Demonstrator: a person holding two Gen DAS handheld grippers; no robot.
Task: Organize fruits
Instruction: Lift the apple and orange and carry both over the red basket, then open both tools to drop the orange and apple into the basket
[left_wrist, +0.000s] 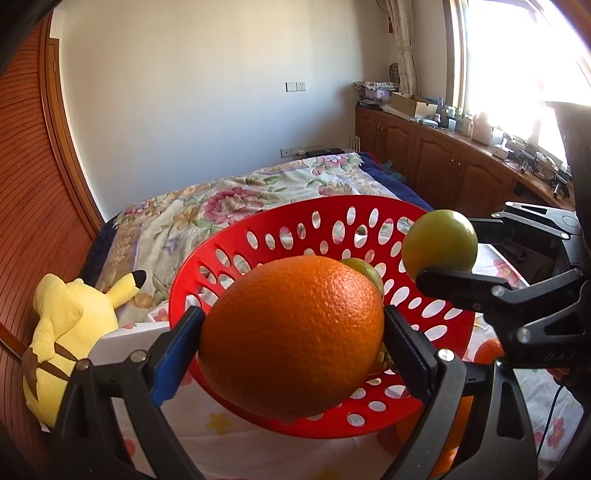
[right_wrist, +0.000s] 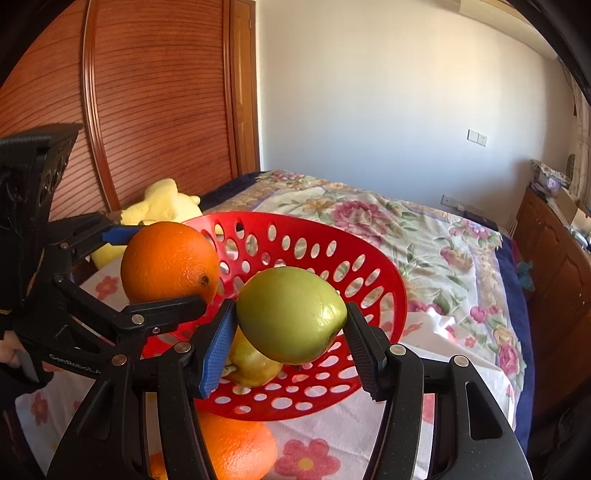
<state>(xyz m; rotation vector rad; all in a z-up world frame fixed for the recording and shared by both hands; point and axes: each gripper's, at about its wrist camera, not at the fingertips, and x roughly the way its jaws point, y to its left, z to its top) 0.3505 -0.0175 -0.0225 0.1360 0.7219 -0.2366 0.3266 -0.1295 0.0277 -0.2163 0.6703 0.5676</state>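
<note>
Two hand-held grippers hover over a red perforated basket (right_wrist: 373, 273) on a flower-print bedspread (right_wrist: 424, 236), each carrying fruit. The left gripper (left_wrist: 293, 334) is spread wide and clamped on a large orange (left_wrist: 291, 347); the right gripper (right_wrist: 291, 326), about half open, pinches a green apple (right_wrist: 291, 314) between its pads. Both fruits hang above the near half of the basket, where a yellow-green fruit (right_wrist: 253, 365) already rests. The grippers sit close together, so a nudge between them could jar either fruit loose. A release too near the rim could send a round fruit rolling onto the soft bedding, where another orange (right_wrist: 236, 450) lies just outside the basket.
</note>
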